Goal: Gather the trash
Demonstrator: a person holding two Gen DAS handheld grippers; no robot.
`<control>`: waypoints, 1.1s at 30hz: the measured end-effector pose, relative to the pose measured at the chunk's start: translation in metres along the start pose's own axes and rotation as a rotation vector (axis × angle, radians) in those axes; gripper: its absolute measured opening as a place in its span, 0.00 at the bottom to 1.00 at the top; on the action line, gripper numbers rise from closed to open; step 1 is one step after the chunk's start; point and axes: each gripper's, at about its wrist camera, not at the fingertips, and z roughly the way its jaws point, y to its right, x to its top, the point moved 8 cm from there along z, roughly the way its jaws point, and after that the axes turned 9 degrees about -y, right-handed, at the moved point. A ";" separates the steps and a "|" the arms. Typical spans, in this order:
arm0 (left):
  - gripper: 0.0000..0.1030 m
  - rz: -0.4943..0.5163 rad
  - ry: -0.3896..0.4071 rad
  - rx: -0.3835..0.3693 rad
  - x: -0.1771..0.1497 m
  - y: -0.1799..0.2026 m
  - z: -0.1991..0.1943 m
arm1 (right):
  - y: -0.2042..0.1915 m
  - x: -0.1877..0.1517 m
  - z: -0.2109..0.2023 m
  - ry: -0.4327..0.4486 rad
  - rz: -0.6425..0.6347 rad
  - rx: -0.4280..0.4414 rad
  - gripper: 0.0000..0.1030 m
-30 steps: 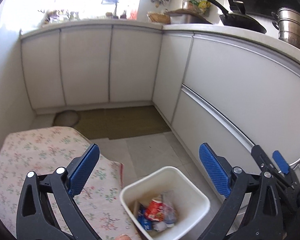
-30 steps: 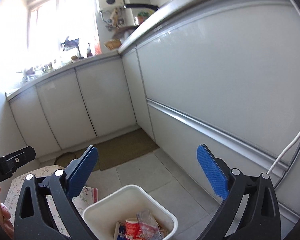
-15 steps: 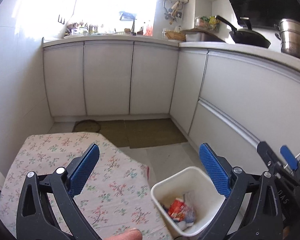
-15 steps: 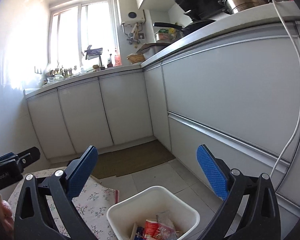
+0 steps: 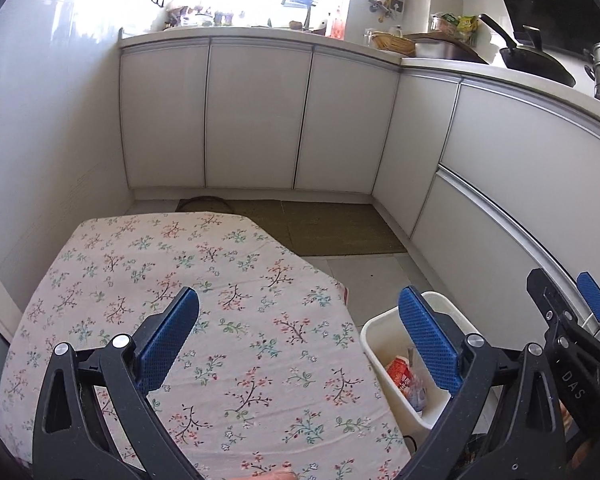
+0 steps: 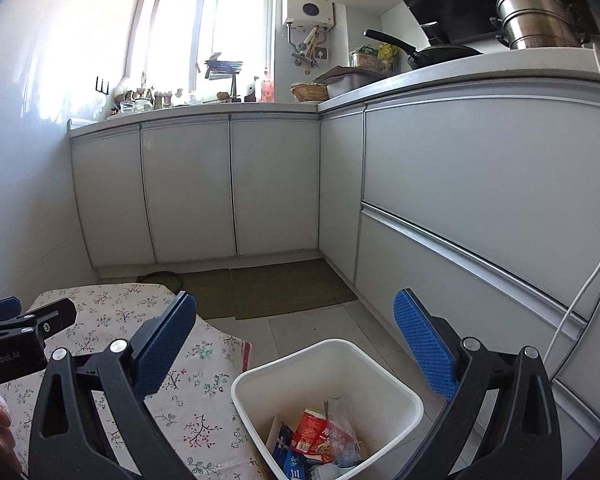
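White bin (image 6: 328,392) on floor beside floral table (image 5: 204,320), wrappers (image 6: 320,436) inside. Left gripper (image 5: 300,340) over table, right gripper (image 6: 296,344) over bin; both jaws wide apart, holding nothing.

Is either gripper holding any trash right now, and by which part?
Nothing is held. The left gripper and right gripper are both open and empty; the trash lies in the white bin.

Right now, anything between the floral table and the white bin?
Only a narrow strip of bare floor tile: in the right wrist view the floral table edge and white bin stand close, nothing visible between them.
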 end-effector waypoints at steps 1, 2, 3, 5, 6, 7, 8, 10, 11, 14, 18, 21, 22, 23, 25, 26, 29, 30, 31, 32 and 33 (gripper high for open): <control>0.93 -0.006 -0.003 0.000 -0.002 -0.004 0.001 | -0.003 -0.002 0.001 -0.006 -0.003 -0.002 0.93; 0.93 -0.009 -0.005 0.000 -0.003 -0.007 0.003 | -0.006 -0.004 0.003 -0.011 -0.008 -0.008 0.93; 0.93 -0.014 -0.005 0.001 -0.004 -0.011 0.005 | -0.008 -0.005 0.004 -0.013 -0.014 -0.012 0.93; 0.93 -0.024 -0.012 -0.004 -0.006 -0.017 0.009 | -0.014 -0.007 0.006 -0.013 -0.032 -0.021 0.93; 0.93 -0.029 -0.018 -0.006 -0.007 -0.021 0.011 | -0.018 -0.008 0.007 -0.009 -0.045 -0.028 0.93; 0.93 -0.033 -0.022 -0.007 -0.008 -0.023 0.013 | -0.021 -0.008 0.007 -0.006 -0.051 -0.031 0.93; 0.93 -0.036 -0.028 -0.009 -0.009 -0.026 0.015 | -0.024 -0.008 0.008 -0.002 -0.057 -0.031 0.93; 0.93 -0.040 -0.035 -0.010 -0.010 -0.030 0.018 | -0.030 -0.008 0.009 0.000 -0.064 -0.029 0.93; 0.93 -0.040 -0.041 -0.009 -0.011 -0.032 0.020 | -0.033 -0.009 0.010 -0.003 -0.065 -0.027 0.93; 0.93 -0.045 -0.052 -0.006 -0.014 -0.038 0.026 | -0.038 -0.012 0.014 -0.017 -0.063 -0.015 0.93; 0.93 -0.058 -0.064 -0.005 -0.016 -0.044 0.031 | -0.046 -0.013 0.013 -0.012 -0.077 -0.008 0.93; 0.93 -0.058 -0.060 -0.004 -0.015 -0.046 0.031 | -0.050 -0.016 0.015 -0.020 -0.090 -0.005 0.93; 0.93 -0.060 -0.058 -0.011 -0.015 -0.047 0.031 | -0.050 -0.016 0.015 -0.023 -0.092 -0.004 0.93; 0.93 -0.063 -0.057 -0.017 -0.015 -0.047 0.031 | -0.050 -0.017 0.015 -0.024 -0.093 -0.003 0.93; 0.93 -0.064 -0.058 -0.021 -0.015 -0.046 0.030 | -0.050 -0.016 0.015 -0.027 -0.092 -0.003 0.93; 0.93 -0.063 -0.058 -0.020 -0.015 -0.046 0.030 | -0.049 -0.016 0.015 -0.027 -0.091 -0.002 0.94; 0.93 -0.064 -0.060 -0.019 -0.015 -0.045 0.031 | -0.048 -0.014 0.015 -0.030 -0.088 -0.003 0.93; 0.93 -0.064 -0.060 -0.020 -0.015 -0.045 0.031 | -0.047 -0.014 0.015 -0.030 -0.087 -0.004 0.93; 0.93 -0.064 -0.060 -0.021 -0.015 -0.045 0.030 | -0.046 -0.014 0.015 -0.030 -0.087 -0.004 0.93; 0.93 -0.064 -0.060 -0.021 -0.015 -0.045 0.030 | -0.046 -0.014 0.015 -0.031 -0.087 -0.005 0.93; 0.93 -0.062 -0.060 -0.021 -0.015 -0.044 0.030 | -0.046 -0.014 0.015 -0.033 -0.087 -0.006 0.93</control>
